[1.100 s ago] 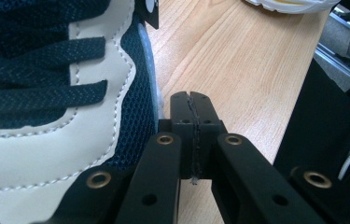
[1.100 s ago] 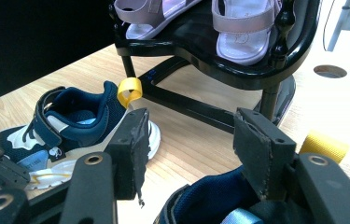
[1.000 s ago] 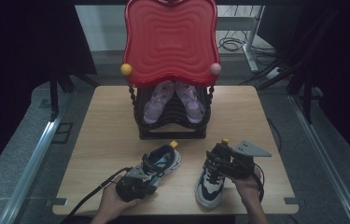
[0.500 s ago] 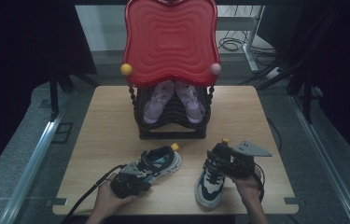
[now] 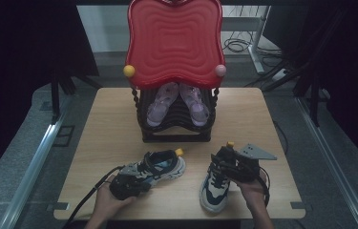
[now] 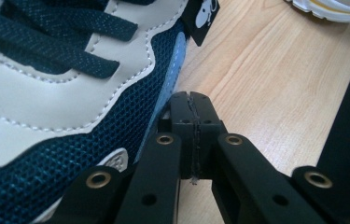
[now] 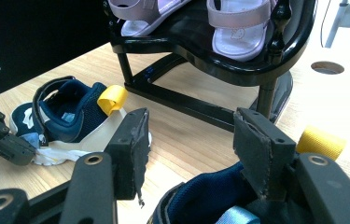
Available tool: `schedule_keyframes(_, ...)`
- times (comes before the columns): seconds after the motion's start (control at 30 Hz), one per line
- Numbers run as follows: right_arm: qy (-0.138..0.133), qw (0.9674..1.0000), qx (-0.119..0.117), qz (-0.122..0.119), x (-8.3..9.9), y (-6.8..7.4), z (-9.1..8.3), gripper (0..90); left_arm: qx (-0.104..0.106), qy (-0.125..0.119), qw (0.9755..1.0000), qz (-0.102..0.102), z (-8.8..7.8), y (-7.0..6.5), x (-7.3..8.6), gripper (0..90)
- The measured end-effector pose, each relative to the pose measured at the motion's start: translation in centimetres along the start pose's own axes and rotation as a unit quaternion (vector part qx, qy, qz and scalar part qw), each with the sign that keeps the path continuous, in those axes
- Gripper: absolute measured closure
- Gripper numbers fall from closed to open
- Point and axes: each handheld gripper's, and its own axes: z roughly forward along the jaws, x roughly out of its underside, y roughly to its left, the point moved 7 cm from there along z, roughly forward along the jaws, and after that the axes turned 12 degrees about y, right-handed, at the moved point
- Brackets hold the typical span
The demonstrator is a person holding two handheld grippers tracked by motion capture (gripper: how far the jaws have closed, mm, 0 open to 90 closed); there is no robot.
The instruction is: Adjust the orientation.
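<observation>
We held the left gripper (image 5: 141, 177) low at about seven o'clock on the pale wooden counter (image 5: 110, 124), its two black jaws pressed flat together with nothing between them. In the left gripper view the closed tips (image 6: 194, 119) lay just beside the mesh flank of the left navy and cream lace-up sneaker (image 6: 65, 93), touching or nearly touching it; we could not tell which. From the high view that sneaker (image 5: 163, 165) lay on its sole at about six o'clock, its yellow heel loop (image 5: 179, 151) pointing toward one o'clock.

We kept the right gripper (image 5: 224, 164) at about five o'clock, over the heel end of the right navy and cream sneaker (image 5: 215, 188), which stood on the counter with its toe toward us. In the right gripper view the jaws stood well apart, one pad on either side of the sneaker's padded navy collar (image 7: 210, 196); whether the pads pressed on it we could not tell. Its yellow heel loop (image 7: 319, 142) showed just past the right-hand jaw.

At twelve o'clock on the counter stood a small black chair-shaped rack with a glossy red wavy backrest (image 5: 174, 40), and on its seat rested a pair of lilac strapped sandals (image 5: 179, 101), side by side, well apart from both sneakers.
</observation>
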Motion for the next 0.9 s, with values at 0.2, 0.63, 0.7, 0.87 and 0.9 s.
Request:
schedule_keyframes(0.2,0.001,1.0000,0.000,-0.001,0.0,0.0,0.1,46.0,0.002,-0.003,1.0000,-0.005,0.1,0.2,-0.1,90.0)
schedule_keyframes(0.63,0.004,1.0000,0.000,-0.001,0.2,0.0,0.3,45.8,-0.003,-0.010,0.9998,-0.018,0.0,0.9,-0.1,90.0)
schedule_keyframes(0.7,0.005,1.0000,0.001,-0.002,0.2,0.0,0.4,45.6,-0.005,-0.008,0.9998,-0.017,0.0,1.0,0.0,89.9)
schedule_keyframes(0.87,0.006,1.0000,0.002,-0.002,0.2,0.0,0.4,45.4,-0.005,-0.009,0.9998,-0.019,0.0,1.1,-0.1,89.9)
schedule_keyframes(0.9,0.005,1.0000,0.003,-0.001,0.2,0.0,0.5,45.5,-0.005,-0.009,0.9998,-0.019,0.1,1.2,-0.1,89.9)
